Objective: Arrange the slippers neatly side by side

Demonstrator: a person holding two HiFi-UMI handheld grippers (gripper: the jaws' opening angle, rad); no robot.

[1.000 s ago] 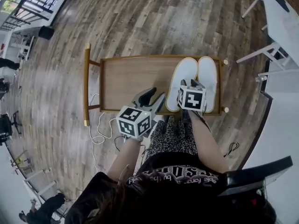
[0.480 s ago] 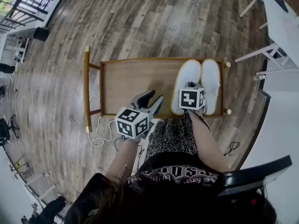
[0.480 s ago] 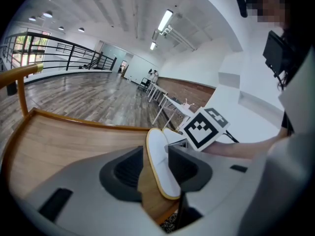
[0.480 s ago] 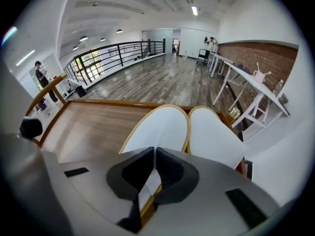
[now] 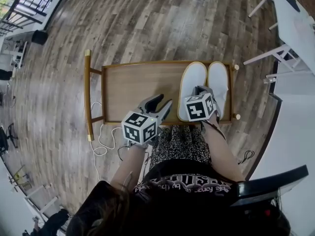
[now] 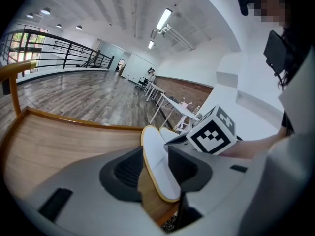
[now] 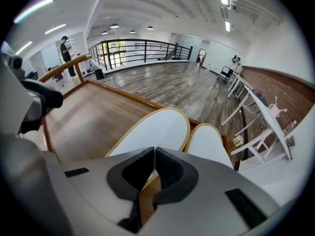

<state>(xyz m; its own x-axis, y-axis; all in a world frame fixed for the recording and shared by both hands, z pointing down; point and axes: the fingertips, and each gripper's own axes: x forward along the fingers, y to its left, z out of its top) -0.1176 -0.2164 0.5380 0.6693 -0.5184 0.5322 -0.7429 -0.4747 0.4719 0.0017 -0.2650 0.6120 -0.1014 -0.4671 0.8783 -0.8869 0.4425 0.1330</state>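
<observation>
Two white slippers (image 5: 192,80) are lying side by side at the worktop's (image 5: 133,82) right end. Right tongs (image 5: 203,89), pinched together and empty, have just been closing over the heels. Left tongs (image 5: 161,102) are hovering agape at the near edge. A cable (image 5: 101,144) is trailing on the floor.

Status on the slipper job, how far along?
Done: both white slippers lie side by side, ends level, on the wooden tray. In hand: right gripper above their near ends, jaws just closed, nothing visibly between them; left gripper open, empty. Left: apparently only pulling back.
</observation>
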